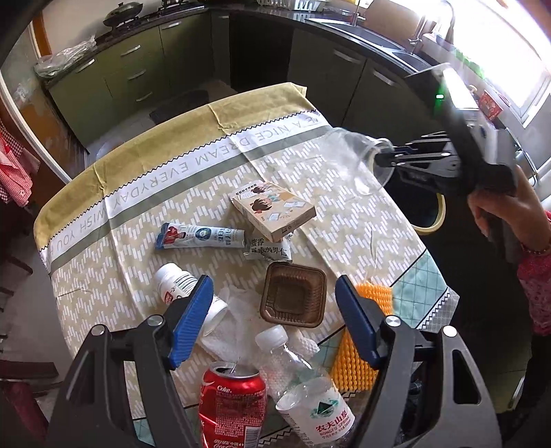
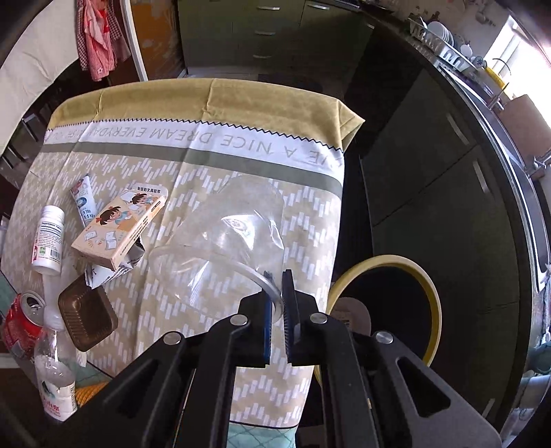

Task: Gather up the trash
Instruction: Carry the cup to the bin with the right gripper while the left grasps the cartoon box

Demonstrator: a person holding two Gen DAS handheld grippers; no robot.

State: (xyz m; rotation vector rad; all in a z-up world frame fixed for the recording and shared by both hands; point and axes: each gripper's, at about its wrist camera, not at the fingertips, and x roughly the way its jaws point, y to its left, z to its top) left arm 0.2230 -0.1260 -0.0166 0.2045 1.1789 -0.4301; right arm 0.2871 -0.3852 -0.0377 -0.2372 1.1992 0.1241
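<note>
I'm in a kitchen. Green cabinets (image 1: 131,65) with bar handles run under a dark countertop (image 1: 344,26), which wraps round the corner. Wok (image 1: 122,13) on the hob at back, steel sink (image 1: 385,39) on the right. Window (image 1: 530,69) right of it, blown out with daylight. Red checked cloth (image 2: 98,38) hangs by the wall.

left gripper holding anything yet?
No. The left gripper hangs open above the brown tray, pads touching nothing.

Two bottles (image 1: 310,389), one can (image 1: 232,403)
</note>
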